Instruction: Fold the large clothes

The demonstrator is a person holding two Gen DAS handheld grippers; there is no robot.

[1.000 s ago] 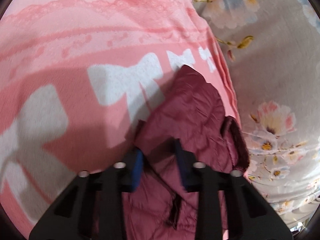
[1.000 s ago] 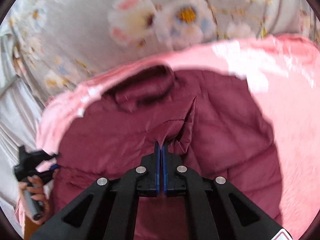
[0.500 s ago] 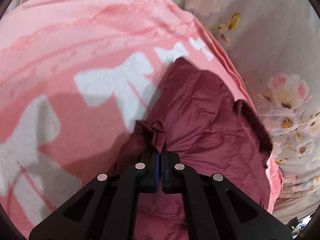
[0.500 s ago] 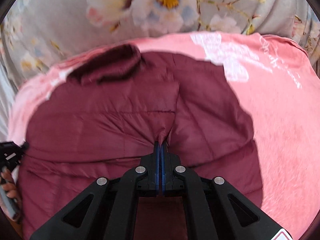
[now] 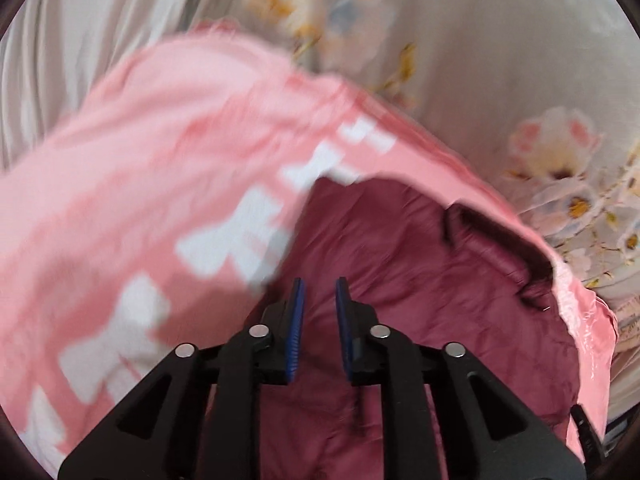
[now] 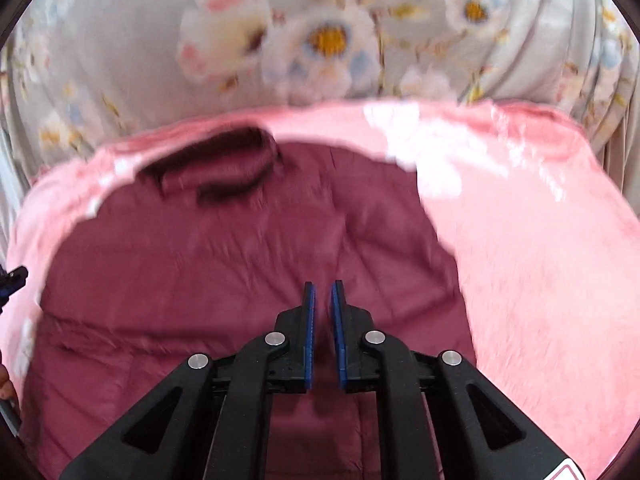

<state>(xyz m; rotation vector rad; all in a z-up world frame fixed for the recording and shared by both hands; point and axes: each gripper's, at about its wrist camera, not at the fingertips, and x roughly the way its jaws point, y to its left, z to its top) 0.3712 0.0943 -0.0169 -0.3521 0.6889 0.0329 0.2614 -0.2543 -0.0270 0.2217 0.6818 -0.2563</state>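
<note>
A maroon quilted jacket [image 5: 404,256] lies spread on a pink blanket; its dark collar [image 5: 500,236] is at the far right. My left gripper [image 5: 319,288] is open and empty above the jacket's left edge. In the right wrist view the jacket [image 6: 224,256] fills the middle, with the collar [image 6: 224,160] at the far left. My right gripper [image 6: 322,292] is slightly open and empty above the jacket.
The pink blanket with white bows [image 5: 152,184] covers the bed and also shows in the right wrist view [image 6: 540,248]. Grey floral bedding [image 6: 320,36] lies beyond it. The other gripper shows at the left edge [image 6: 10,280].
Both grippers have opened and let go of the jacket folds they pinched. Both have lifted and pulled back; the jacket now lies flatter.
</note>
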